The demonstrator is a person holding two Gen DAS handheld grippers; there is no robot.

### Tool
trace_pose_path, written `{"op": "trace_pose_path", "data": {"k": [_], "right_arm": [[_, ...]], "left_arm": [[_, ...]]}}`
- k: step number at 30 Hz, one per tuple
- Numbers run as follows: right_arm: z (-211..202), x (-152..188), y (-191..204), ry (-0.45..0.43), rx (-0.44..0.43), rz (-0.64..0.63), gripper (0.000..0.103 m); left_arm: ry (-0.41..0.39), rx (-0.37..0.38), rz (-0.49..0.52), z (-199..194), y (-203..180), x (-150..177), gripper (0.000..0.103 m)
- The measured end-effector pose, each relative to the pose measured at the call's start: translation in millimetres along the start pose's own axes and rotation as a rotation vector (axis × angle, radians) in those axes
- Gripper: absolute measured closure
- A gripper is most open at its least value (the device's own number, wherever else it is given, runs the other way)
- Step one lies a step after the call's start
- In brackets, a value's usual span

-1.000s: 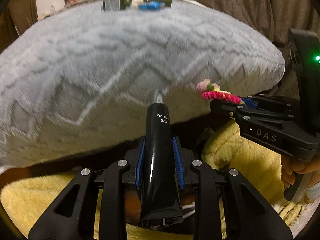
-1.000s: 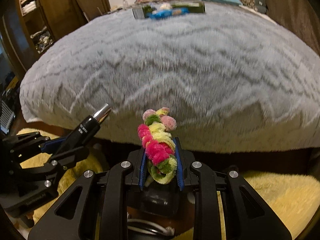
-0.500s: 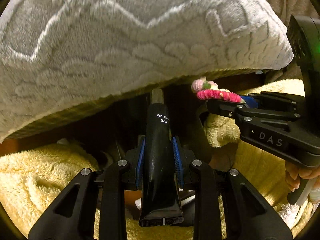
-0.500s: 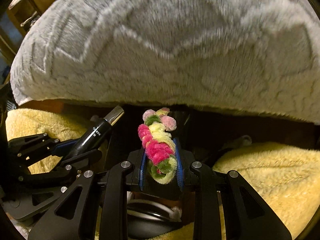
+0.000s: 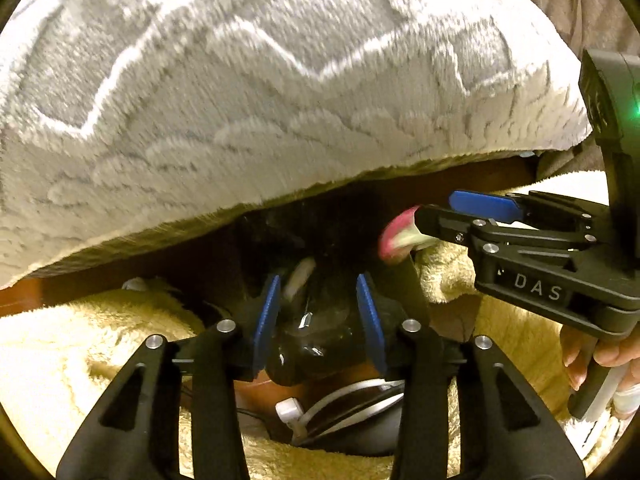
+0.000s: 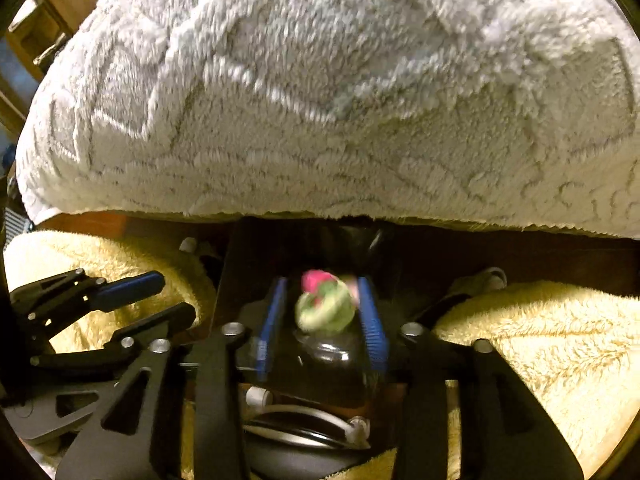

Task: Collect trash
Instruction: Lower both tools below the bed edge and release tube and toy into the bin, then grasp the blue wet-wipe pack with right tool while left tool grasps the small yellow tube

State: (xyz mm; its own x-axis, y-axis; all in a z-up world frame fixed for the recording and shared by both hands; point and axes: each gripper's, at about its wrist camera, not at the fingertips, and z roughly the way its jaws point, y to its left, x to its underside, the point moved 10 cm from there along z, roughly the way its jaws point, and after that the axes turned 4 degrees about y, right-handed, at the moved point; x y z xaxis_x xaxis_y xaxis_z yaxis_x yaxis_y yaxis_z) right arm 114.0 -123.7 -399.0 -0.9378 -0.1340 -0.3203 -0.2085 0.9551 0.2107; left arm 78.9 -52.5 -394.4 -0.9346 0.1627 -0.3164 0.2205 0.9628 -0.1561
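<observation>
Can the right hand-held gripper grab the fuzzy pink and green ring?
Probably yes: the fuzzy ring sits inside the open right hand-held gripper, with nothing in the way. It looks blurred, so it may be dropping.

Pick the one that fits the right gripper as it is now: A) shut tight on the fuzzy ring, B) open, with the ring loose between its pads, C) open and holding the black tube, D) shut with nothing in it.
B: in the right wrist view the right gripper stands wide, and the blurred fuzzy ring sits free of both blue pads.
</observation>
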Motion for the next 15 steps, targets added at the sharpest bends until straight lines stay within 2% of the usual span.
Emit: {"op": "trace_pose_path", "data": {"k": [3,4,7,10,12,15], "right_arm": [[-15.4,-11.6,-3.5,-0.036,0.007,0.006,0.05],[-21.1,-14.9,-4.4,-0.053,0.015,0.006,0.045],[-49.6,-31.9,-8.3,-0.14,0.036,0.009,0.031],[-90.9,-54.1,-14.4,-0.268,0.051,0.018,0.017],[-120.1,-72.3,-22.8,-0.352,0.081,0.025,0.013],[-146.4,-98.3,-35.6,-0.415,0.122,0.026,0.01]], "left_arm": [[-0.03,-0.01,0.001,-12.4,0.8,-5.7,0.063],[-0.043,-0.014,0.002,-17.0,0.9,-8.1,0.06],[-0.093,-0.018,0.002,-39.0,5.2,-18.3,0.053],[-0.154,-0.023,0.004,-64.2,8.3,-33.2,0.045],[-0.202,-0.034,0.014,-86.7,10.1,-44.5,0.039],[-0.257,-0.052,0.027,-110.0,14.1,-64.9,0.033]]}}
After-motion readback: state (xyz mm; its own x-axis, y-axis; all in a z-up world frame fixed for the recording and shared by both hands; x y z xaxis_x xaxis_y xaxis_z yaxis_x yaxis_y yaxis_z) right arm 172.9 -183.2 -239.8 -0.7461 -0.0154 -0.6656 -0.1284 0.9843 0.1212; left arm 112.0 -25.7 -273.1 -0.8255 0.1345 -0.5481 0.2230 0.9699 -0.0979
